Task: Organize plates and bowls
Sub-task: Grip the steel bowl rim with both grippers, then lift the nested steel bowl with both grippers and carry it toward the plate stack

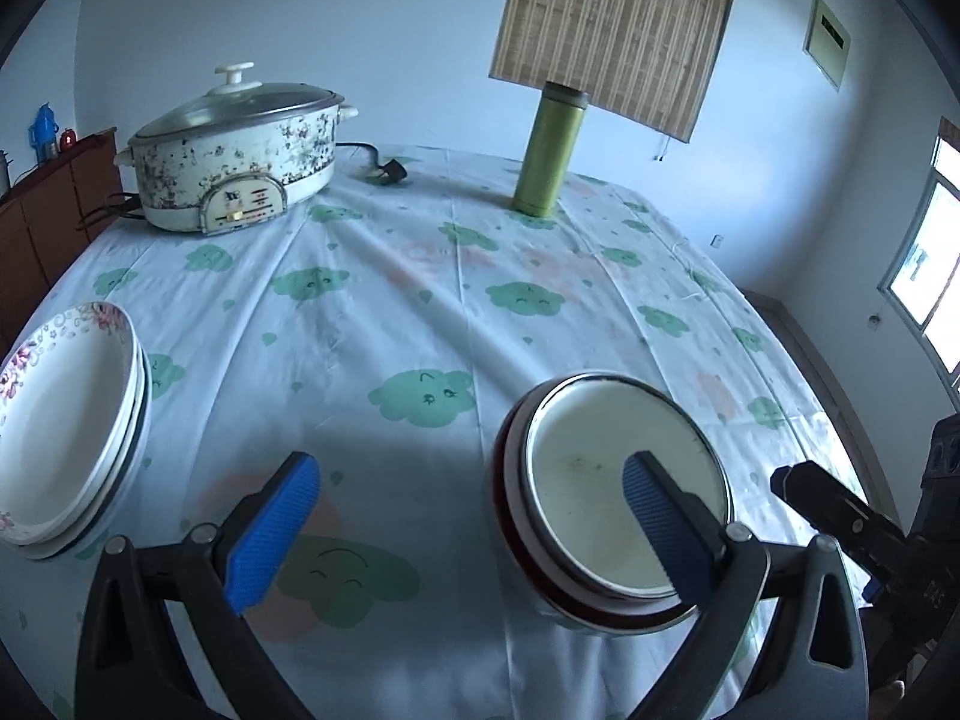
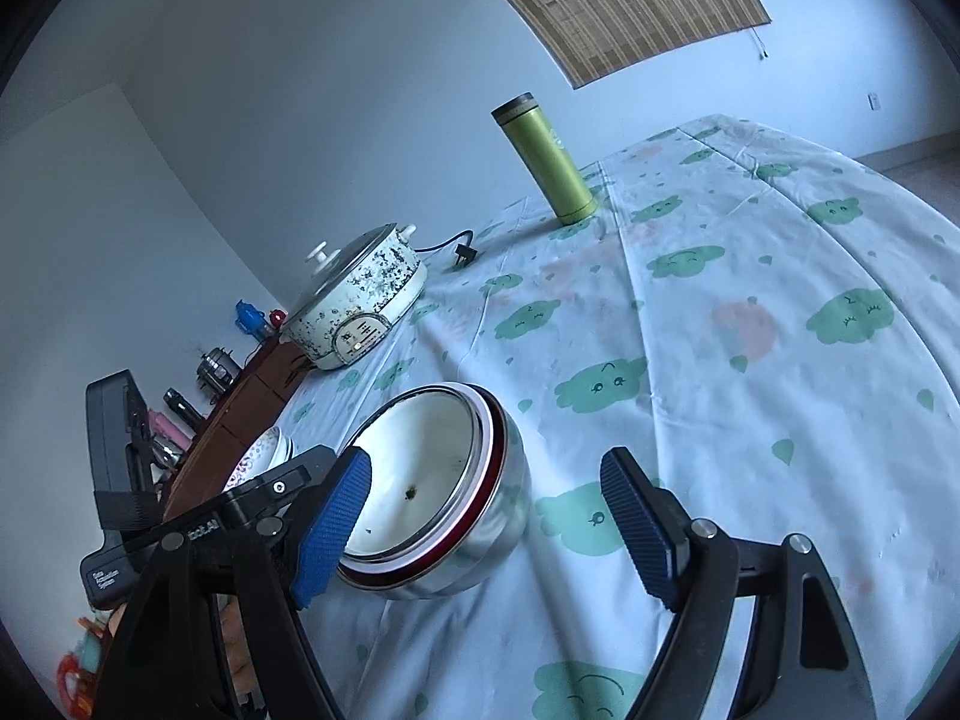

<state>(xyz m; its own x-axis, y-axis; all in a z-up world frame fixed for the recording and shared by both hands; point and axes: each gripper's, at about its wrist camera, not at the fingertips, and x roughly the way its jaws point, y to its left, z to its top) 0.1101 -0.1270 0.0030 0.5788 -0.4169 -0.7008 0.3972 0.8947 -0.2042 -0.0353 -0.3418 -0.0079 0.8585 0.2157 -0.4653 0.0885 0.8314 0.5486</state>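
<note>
Nested steel bowls (image 1: pixel 588 456) with a red band and a white inside sit on the cloth-covered table (image 1: pixel 420 312). My left gripper (image 1: pixel 474 516) is open wide; its right finger (image 1: pixel 660 528) shows in front of the bowls' mouth and its left finger stands well clear. A stack of flowered white plates (image 1: pixel 66 420) lies at the left edge. In the right wrist view the bowls (image 2: pixel 432 456) lie between the fingers of my open right gripper (image 2: pixel 486 522). Its left pad (image 2: pixel 336 528) overlaps their rim and its right pad is apart from them. The plates (image 2: pixel 264 456) peek out behind.
A speckled electric pot (image 1: pixel 240 162) with a glass lid and its loose cord stands at the far left of the table. A green flask (image 1: pixel 546 150) stands upright at the back. A brown cabinet (image 1: pixel 48 210) with small items runs along the left wall.
</note>
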